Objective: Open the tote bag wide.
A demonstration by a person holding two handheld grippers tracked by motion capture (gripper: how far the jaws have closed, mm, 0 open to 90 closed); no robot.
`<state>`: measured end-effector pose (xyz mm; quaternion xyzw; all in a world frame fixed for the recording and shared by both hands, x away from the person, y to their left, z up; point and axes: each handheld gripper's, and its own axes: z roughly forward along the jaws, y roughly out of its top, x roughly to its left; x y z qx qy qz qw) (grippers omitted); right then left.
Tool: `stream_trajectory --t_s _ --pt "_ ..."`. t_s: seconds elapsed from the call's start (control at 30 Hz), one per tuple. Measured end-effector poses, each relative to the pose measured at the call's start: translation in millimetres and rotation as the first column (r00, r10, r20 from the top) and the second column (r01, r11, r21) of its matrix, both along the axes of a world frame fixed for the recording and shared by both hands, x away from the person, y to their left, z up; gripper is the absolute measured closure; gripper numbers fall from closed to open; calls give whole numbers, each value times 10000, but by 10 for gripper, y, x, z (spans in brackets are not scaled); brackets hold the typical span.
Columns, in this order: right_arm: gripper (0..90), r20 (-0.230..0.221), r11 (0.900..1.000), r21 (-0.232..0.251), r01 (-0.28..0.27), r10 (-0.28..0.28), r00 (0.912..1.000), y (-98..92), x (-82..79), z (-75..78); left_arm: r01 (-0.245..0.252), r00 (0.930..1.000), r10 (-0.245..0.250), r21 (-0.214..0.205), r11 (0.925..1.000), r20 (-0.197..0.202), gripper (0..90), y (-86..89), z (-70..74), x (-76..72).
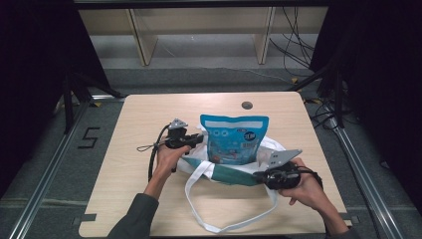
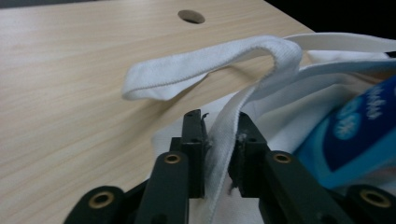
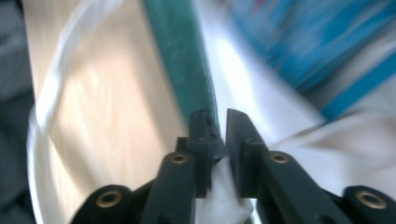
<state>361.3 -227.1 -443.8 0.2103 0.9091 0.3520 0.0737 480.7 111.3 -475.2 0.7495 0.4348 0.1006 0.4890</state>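
Observation:
A white tote bag [image 1: 226, 172] with a teal panel [image 3: 184, 70] lies on the wooden table [image 1: 134, 119]. A blue snack pouch [image 1: 234, 139] stands in the bag's mouth and shows blurred in the right gripper view [image 3: 299, 42]. My left gripper [image 2: 220, 140] is shut on a white strap [image 2: 224, 135] at the bag's left rim; the strap's loop [image 2: 205, 63] arches above the table. In the high view the left gripper [image 1: 196, 140] sits left of the pouch. My right gripper [image 3: 221, 130] is shut on the bag's white cloth at the teal edge, at the bag's right [image 1: 259, 175].
A second long white handle [image 1: 199, 209] loops over the table toward the front edge. A round cable hole [image 1: 247, 105] sits near the table's far edge. Shelving and cables stand beyond the table. Bare wood lies left of the bag.

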Motion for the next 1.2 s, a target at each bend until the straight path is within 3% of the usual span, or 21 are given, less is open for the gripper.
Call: stream_trajectory --t_s 0.03,0.07,0.1,0.13,0.17,0.23,0.33,0.37,0.4,0.47,0.53,0.57,0.6,0.7,0.73,0.77,0.83,0.87,1.0,1.1,1.2 --pt "822 0 10000 0 0 0 10000 0 0 0 0 10000 0 0 10000 0 800 0 0 0" --pt "833 -218 9976 -684 -109 95 9997 84 -29 -168 -21 9998 26 260 9997 -187 810 -22 -114 43" --pt "833 -218 9976 -684 -109 95 9997 84 -29 -168 -21 9998 26 260 9997 -187 819 -22 -114 43" --pt "841 -281 9905 -1356 -232 196 9994 152 -11 -343 116 9994 -95 668 9977 -319 822 -15 -174 66" --pt "841 -281 9905 -1356 -232 196 9994 152 -11 -343 195 9987 -151 916 9956 -479 822 -13 -244 85" --pt "845 -539 9900 -1407 -113 37 9985 212 -16 -508 -7 9983 42 615 9981 -580 828 -30 -351 91" --pt "837 -396 9866 -1625 115 -182 9991 228 -33 -497 9 9979 39 748 9972 -644 803 -7 -273 76" --pt "821 -551 9885 -1504 -123 40 9985 218 -20 -492 -136 9983 176 698 9975 -559 771 -13 -239 55" --pt "760 -832 9926 -1205 165 -266 9962 194 -17 -462 -246 9988 273 684 9974 -398 701 -9 -198 29" --pt "723 -923 9952 -970 -131 41 9957 172 -10 -410 -275 9995 287 1022 9944 -104 658 41 -82 -42" --pt "604 -452 9995 -196 234 -242 9987 103 -69 -178 -257 9994 240 740 9969 242 557 127 113 -214" --pt "604 -452 9995 -196 234 -242 9987 103 -69 -178 -257 9994 240 740 9969 242 552 127 113 -214" --pt "545 -148 9967 745 336 -326 9994 22 -88 18 -177 9992 157 539 9984 377 543 149 176 -288" --pt "533 85 9885 1417 535 -552 9984 -49 -115 193 225 9978 -254 481 9986 609 528 173 303 -529" --pt "525 422 9850 1562 738 -813 9958 -83 -120 263 358 9974 -391 542 9979 608 518 165 307 -609" --pt "523 1158 9802 1592 1180 -1372 9837 -160 -74 362 440 9973 -469 533 9976 557 506 150 297 -685" --pt "523 1436 9698 1603 1836 -2069 9678 -229 -7 396 834 9959 -848 437 9956 321 496 114 230 -865" --pt "523 1436 9698 1603 1836 -2069 9678 -229 -7 396 834 9959 -848 437 9956 321 482 114 230 -865" --pt "522 1560 9475 1512 2816 -3042 9397 -343 190 306 1424 9897 -1428 638 9877 20 411 0 119 -994" --pt "523 1657 9477 1386 2873 -3082 9368 -363 257 251 1405 9900 -1411 638 9880 51 400 -84 86 -962" --pt "523 1356 9361 1383 3233 -3413 9301 -347 334 203 1205 9926 -1198 399 9919 -191 362 -213 47 -889"
